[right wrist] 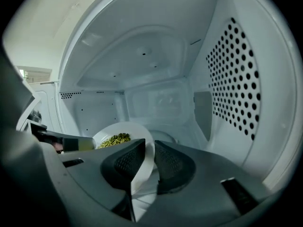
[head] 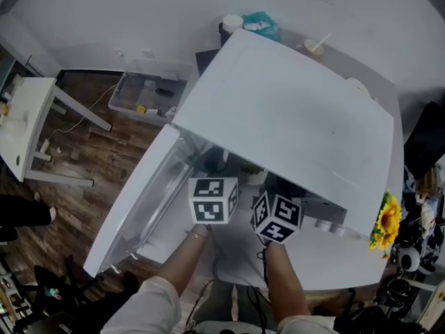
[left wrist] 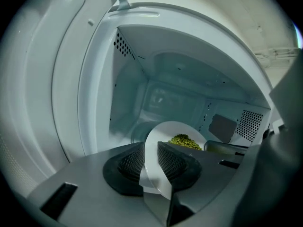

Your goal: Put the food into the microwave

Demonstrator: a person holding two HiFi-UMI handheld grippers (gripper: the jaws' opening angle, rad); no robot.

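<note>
- The white microwave (head: 292, 117) covers most of the counter (head: 327, 270), leaving bare strips only along its front and right edges. The door (head: 135, 211) is swung wide open to the left.
- A white plate (left wrist: 161, 126) hangs inside the cavity near the opening, apparently not yet down on the glass turntable (right wrist: 165, 137).
- The left gripper (left wrist: 150, 162) is clamped on the plate's left rim, the right gripper (right wrist: 147, 162) on its right rim.
- Green peas (left wrist: 184, 141) lie heaped at the plate's centre.
- Risk: if one side is lowered or released first, the plate could tip and send peas rolling across the cavity floor.
</note>
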